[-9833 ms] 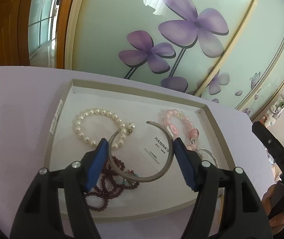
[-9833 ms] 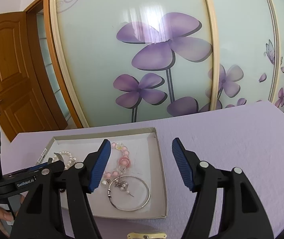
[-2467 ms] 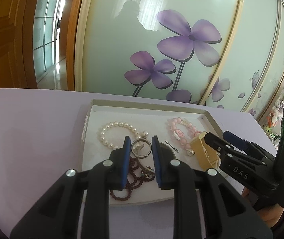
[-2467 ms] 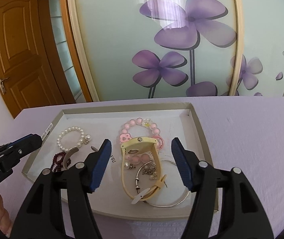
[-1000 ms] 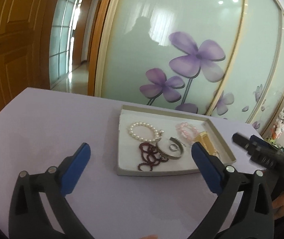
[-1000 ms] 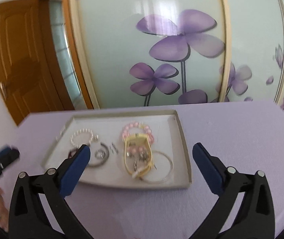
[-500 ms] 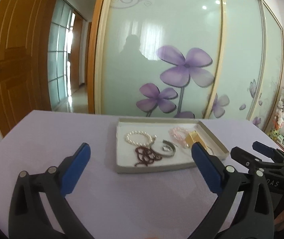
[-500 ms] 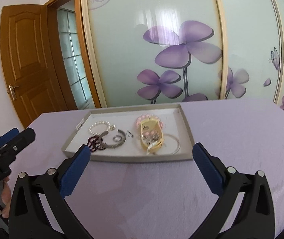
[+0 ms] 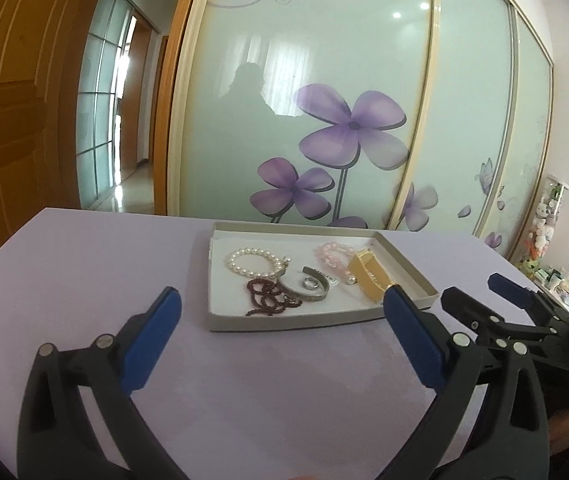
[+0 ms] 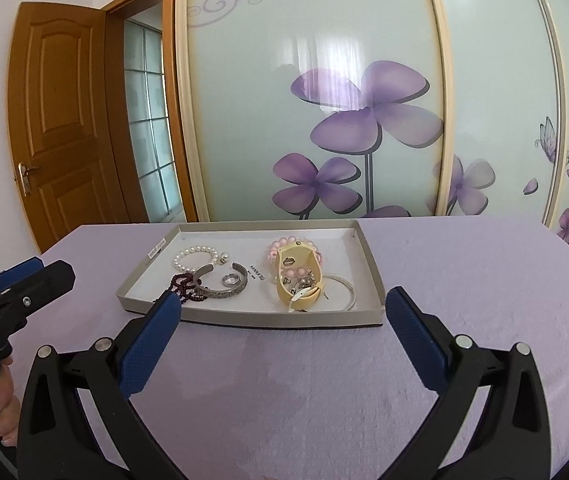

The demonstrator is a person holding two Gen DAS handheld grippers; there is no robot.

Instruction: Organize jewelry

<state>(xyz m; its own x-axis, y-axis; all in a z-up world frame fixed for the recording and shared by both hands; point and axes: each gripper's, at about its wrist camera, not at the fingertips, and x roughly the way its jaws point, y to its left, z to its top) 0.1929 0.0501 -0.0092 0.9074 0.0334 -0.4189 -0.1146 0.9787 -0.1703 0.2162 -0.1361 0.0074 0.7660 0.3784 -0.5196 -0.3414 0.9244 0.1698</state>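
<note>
1. The left gripper [image 9: 280, 320] hangs above the lilac tablecloth [image 9: 84, 272] with its blue pads spread wide and nothing between them; it is short of the tray.
2. The right gripper [image 10: 282, 320] is likewise spread wide and empty, its tips just before the near wall of the tray [image 10: 284, 317].
3. All the jewelry lies inside this shallow grey tray. From the right wrist view: a pearl bracelet [image 10: 196, 258] at the back left, a dark red bead strand [image 10: 186, 286] heaped in front of it, and an open silver cuff [image 10: 224, 286] with a small ring [image 10: 231, 279] lying inside its curve.
4. On the right side sits a cream-yellow bangle [image 10: 298, 276] over a pink bead bracelet [image 10: 280, 246], with a thin silver hoop [image 10: 342, 292] beside it.
5. Judged by look, every piece is light. The cuff, bangle and hoop seem stiff and smooth, so likely slippery; pinch across the band itself.
6. The bead strands are limp and will sag and tangle; take them at a bunched part.
</note>
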